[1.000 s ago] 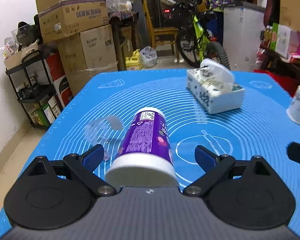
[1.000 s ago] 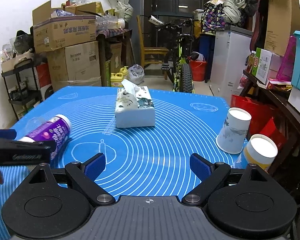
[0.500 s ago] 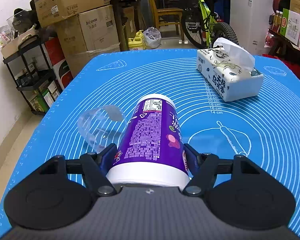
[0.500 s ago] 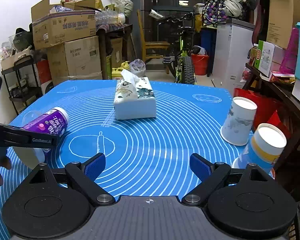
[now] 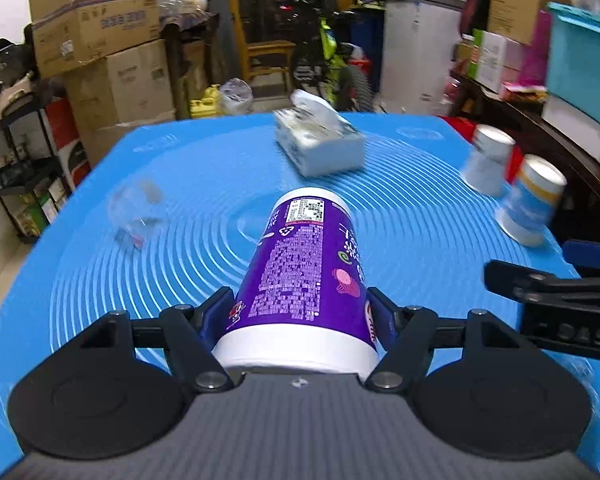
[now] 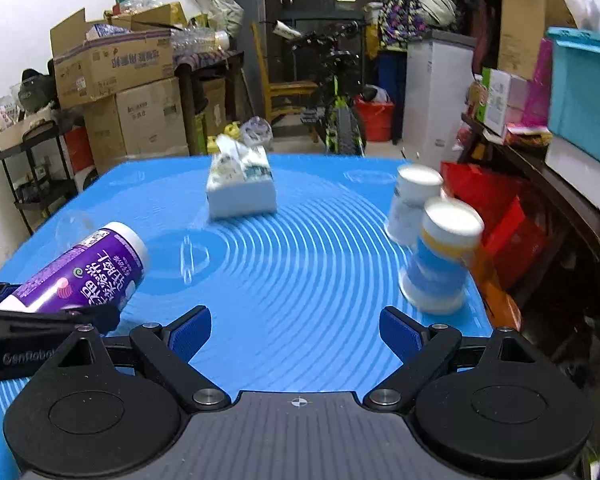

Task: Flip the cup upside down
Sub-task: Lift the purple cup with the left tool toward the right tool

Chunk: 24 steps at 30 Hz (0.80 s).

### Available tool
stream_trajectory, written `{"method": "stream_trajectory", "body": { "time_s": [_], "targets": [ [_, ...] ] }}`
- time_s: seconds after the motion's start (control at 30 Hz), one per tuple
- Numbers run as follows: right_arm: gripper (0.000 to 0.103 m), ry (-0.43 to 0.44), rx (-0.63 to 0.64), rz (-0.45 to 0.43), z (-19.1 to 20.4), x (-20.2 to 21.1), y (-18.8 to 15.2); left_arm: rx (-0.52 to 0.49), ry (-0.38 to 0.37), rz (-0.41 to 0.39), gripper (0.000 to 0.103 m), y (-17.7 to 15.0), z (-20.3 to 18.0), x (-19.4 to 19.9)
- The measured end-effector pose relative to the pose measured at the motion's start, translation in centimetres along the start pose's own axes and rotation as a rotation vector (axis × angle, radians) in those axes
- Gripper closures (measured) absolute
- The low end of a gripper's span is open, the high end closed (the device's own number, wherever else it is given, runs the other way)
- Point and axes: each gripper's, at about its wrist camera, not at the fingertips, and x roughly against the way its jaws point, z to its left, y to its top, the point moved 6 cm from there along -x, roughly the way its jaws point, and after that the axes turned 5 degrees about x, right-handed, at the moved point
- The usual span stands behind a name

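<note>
Half a second back the purple cup (image 5: 306,268) lay low on the blue mat (image 5: 420,240) between my left tool's (image 5: 300,316) fingers; now it rides clear of the mat, tipped so its far end points up and away from me. My left tool is closed on the cup, one blue pad (image 5: 216,314) pressed on each side of it near the white band at the wider end. From the right wrist view the cup (image 6: 88,270) hangs at a slant on the left side, its narrow white end higher than the end in the grip.

My right tool (image 6: 296,334) holds nothing, its pads spread wide apart over bare mat. The tissue box (image 5: 320,146) sits toward the far side of the tabletop. Two paper cups stand mouth-down near the right edge: a white one (image 6: 414,204) farther off and a blue-and-yellow one (image 6: 440,260) nearer, just beside each other. A clear plastic thing (image 5: 136,214) lies on the left of the mat; motion blur smears it, so it may be a lid or a small cup, I cannot tell which.
</note>
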Motion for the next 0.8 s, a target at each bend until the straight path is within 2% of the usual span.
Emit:
{"method": "stream_trajectory", "body": {
  "time_s": [0.17, 0.4, 0.8],
  "targets": [
    [0.011, -0.013, 0.007, 0.032, -0.6, 1.8, -2.3, 0.012, -0.015, 0.013, 0.031, -2.4, -1.5, 1.3],
    [0.011, -0.013, 0.017, 0.059, -0.6, 2.9, -3.8, 0.033, 0.008, 0.065, 0.03, -4.7, -1.4, 0.7],
    [0.011, -0.001, 0.031, 0.061, -0.2, 3.6, -3.9, 0.047, -0.003, 0.091, 0.027, -5.4, -1.4, 1.0]
  ]
}}
